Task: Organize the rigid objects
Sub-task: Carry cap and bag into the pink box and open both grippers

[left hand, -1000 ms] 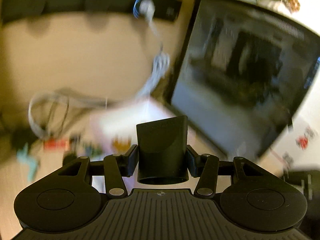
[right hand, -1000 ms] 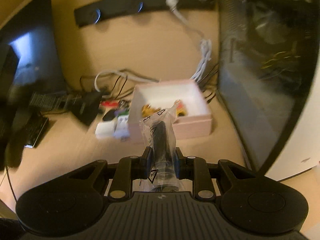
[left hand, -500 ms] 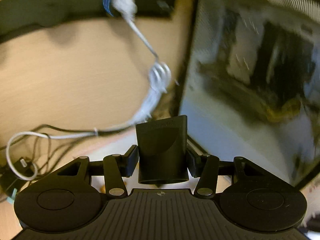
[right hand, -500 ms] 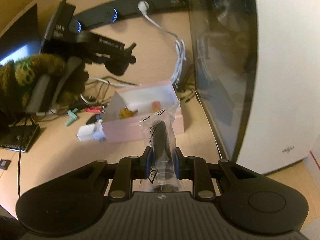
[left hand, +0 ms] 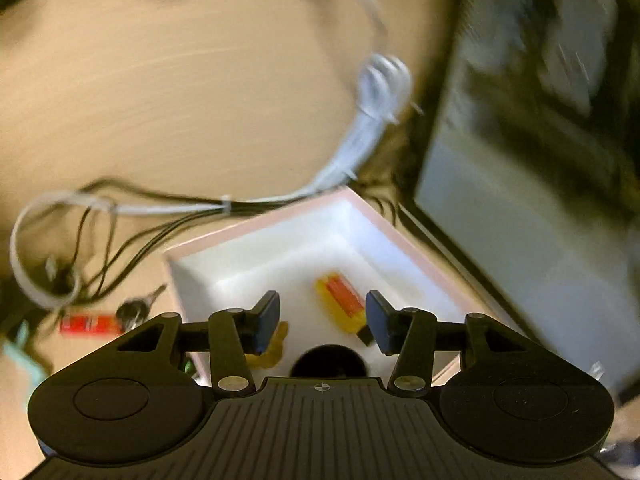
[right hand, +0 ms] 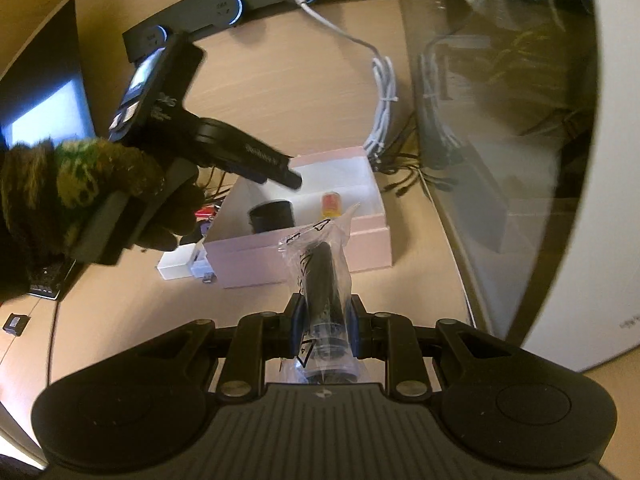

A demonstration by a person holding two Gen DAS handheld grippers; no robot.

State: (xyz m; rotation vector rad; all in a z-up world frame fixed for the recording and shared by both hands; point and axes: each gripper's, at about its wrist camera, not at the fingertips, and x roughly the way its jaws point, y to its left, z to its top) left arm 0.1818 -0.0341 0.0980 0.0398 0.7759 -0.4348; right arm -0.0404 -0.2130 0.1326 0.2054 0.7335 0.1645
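Clear bag point(right hand: 320, 264) shows black triangular warning marks.

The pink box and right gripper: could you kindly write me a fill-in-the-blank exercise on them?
The black cylinder sits inside the ___ box. The right gripper is shut on a black tube in a clear plastic ___. The yellow-and-red item lies ___ the box.
Missing: pink; bag; inside.

1. The left gripper point(left hand: 322, 322), jaws apart with nothing pressed between them and closing, points steeply downward.
2. The right gripper point(right hand: 323, 322) is clamped, angled down toward twelve o'clock.
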